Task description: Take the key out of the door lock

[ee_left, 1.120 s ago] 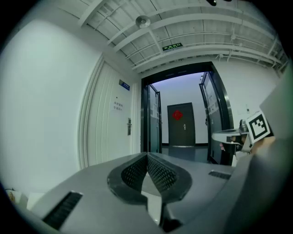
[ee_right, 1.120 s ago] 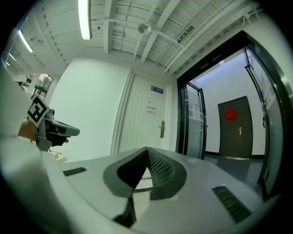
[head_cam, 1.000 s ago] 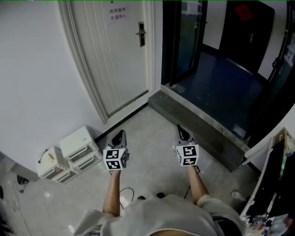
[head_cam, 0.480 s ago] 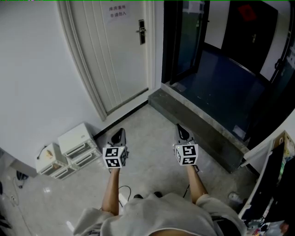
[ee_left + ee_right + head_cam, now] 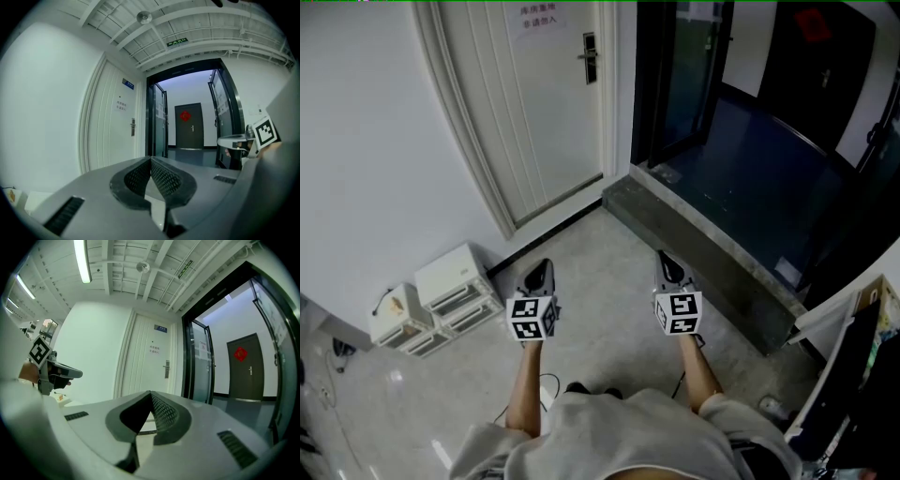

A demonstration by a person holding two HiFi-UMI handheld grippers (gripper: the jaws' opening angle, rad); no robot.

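Note:
A white door [image 5: 534, 103] stands shut ahead at the upper left, with a paper notice near its top. Its dark lock plate and handle [image 5: 589, 55] sit at the door's right edge, and the lock [image 5: 133, 127] [image 5: 166, 369] also shows far off in both gripper views. No key can be made out at this distance. My left gripper [image 5: 541, 273] and right gripper [image 5: 667, 263] are held side by side over the floor, well short of the door. Both point forward with jaws together and nothing between them.
White plastic drawer units [image 5: 450, 286] and a small box stand against the left wall. A grey stone step [image 5: 703, 262] leads to an open dark glass doorway [image 5: 741, 141] on the right. A cluttered shelf edge [image 5: 862, 356] is at far right. Cables lie on the floor near my feet.
Both grippers and the whole view have shifted a little forward toward the door. The drawer units have slid slightly lower-left in the head view. Jaws stayed together.

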